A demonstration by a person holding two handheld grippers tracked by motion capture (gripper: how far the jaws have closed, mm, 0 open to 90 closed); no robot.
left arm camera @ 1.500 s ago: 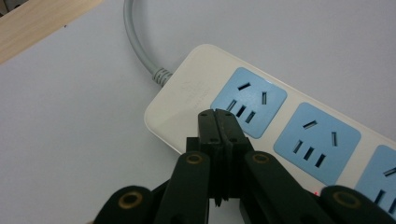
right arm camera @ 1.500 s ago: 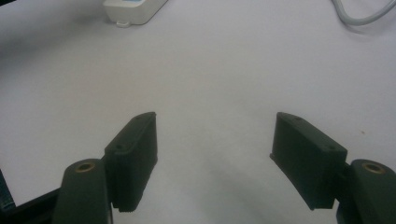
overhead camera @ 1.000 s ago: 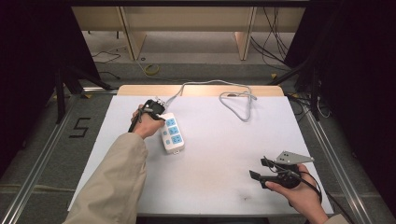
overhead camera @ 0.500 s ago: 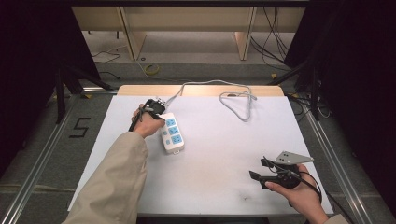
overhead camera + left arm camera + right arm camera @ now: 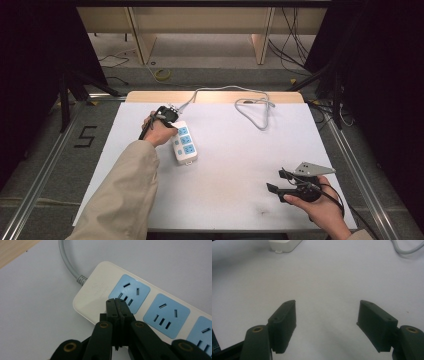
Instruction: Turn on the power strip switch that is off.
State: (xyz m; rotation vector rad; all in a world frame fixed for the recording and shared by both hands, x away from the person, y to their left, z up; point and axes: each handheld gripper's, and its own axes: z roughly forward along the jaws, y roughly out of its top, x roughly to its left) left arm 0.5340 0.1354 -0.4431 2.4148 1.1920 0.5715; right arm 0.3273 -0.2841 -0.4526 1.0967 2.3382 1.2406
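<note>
Power strip first: the cream plastic power strip (image 5: 105,287) with its pale blue socket faces lies flat on the white table sheet (image 5: 235,165), right under my left gripper (image 5: 117,305). My left jaws are pressed together with nothing between them, and their joined tip rests at the cord end of the strip, at the edge of the first blue socket (image 5: 129,293); whether it presses or just touches, I cannot tell. Beyond the tip, the grey cable (image 5: 67,262) leaves the strip and runs off toward the far table edge. I judge this as a poke or nudge on the strip's end, perhaps at a switch hidden beneath the tip. Next I need a short, firm push straight down without sliding the strip. My right gripper (image 5: 327,322) waits well apart, jaws wide, over bare sheet.
</note>
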